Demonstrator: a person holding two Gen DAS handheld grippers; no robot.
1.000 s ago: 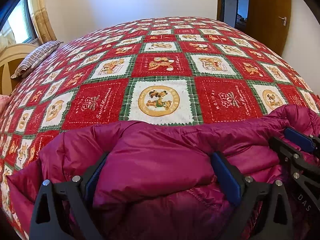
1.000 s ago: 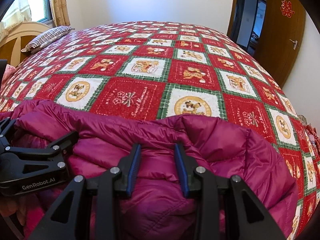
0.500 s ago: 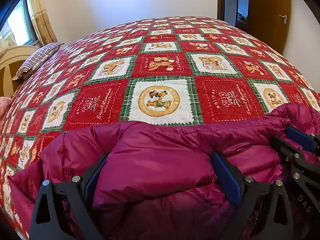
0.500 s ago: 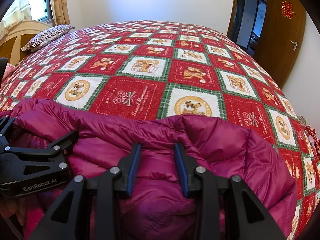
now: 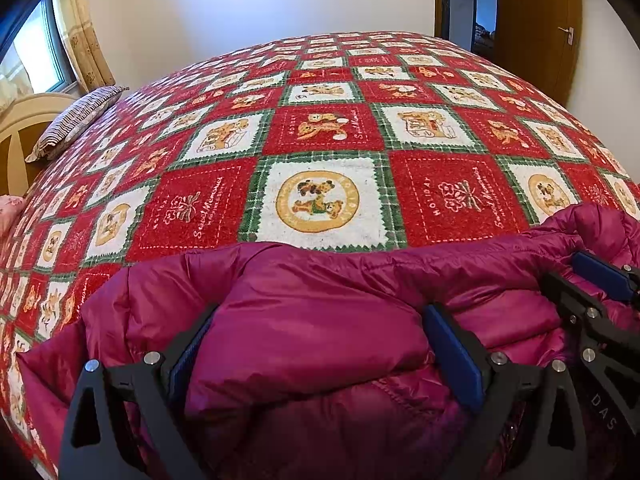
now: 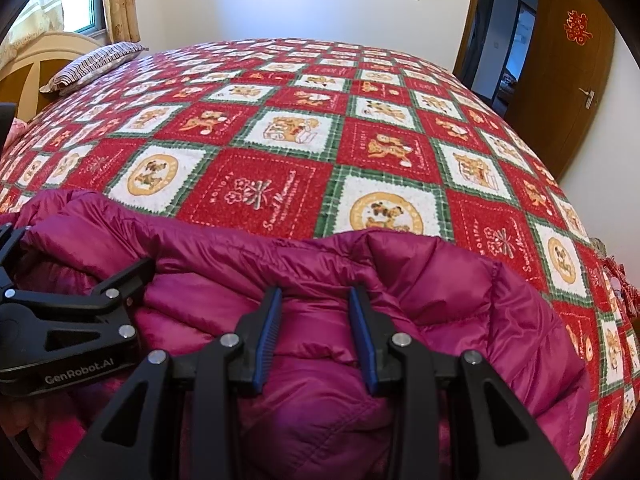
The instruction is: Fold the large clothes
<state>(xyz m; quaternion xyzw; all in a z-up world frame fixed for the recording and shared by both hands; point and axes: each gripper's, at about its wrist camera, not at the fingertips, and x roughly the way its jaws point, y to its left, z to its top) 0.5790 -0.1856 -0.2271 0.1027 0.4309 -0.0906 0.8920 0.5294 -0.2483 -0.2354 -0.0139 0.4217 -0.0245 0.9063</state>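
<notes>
A magenta puffer jacket (image 5: 320, 344) lies bunched at the near edge of the bed; it also fills the lower part of the right wrist view (image 6: 440, 312). My left gripper (image 5: 320, 312) stands wide, its blue pads pressing both sides of a thick padded fold. My right gripper (image 6: 316, 296) is narrower and pinches a fold near the jacket's top edge. Each gripper shows in the other's view: the right gripper (image 5: 570, 272) at the right edge, the left gripper (image 6: 68, 252) at the left edge. They sit close together on the same garment.
A red, green and white patchwork bedspread (image 5: 320, 140) covers the whole bed beyond the jacket. A striped pillow (image 5: 76, 120) rests by the wooden headboard (image 6: 36, 64) at the far left. A brown door (image 6: 576, 80) and a doorway stand at the far right.
</notes>
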